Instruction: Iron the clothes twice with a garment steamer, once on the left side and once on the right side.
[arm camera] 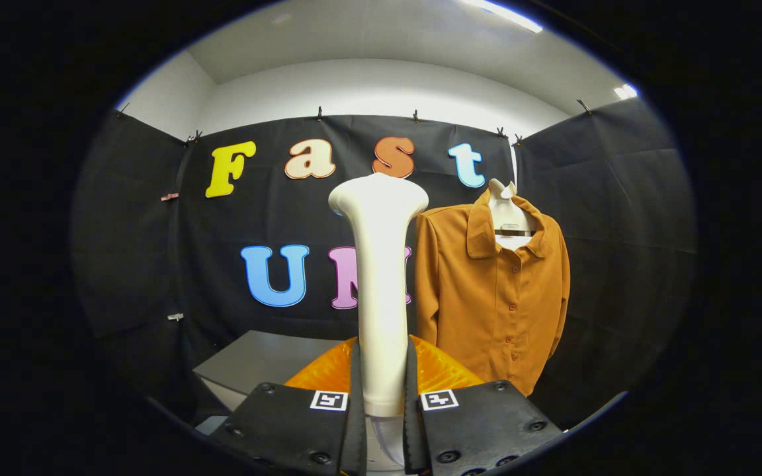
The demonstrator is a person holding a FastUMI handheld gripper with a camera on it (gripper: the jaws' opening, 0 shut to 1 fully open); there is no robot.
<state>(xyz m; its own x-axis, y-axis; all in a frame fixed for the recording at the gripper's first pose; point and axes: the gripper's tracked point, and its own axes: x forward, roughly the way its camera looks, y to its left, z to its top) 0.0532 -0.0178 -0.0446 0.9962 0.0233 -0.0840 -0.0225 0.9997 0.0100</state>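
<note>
— Where is the steamer [381, 284]?
— Upright between my fingers [357, 396]; my claw [381, 403] is clamped on its handle, head up top.
— And the shirt [495, 291]?
— Hanging beyond, right of the steamer, against the black wall [619, 218]. A grey table [255, 360] sits lower left.

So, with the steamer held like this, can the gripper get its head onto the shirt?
Probably yes. The gripper is shut on the steamer, held upright, and the orange shirt hangs beyond it, off to one side, with nothing standing between them.
</note>
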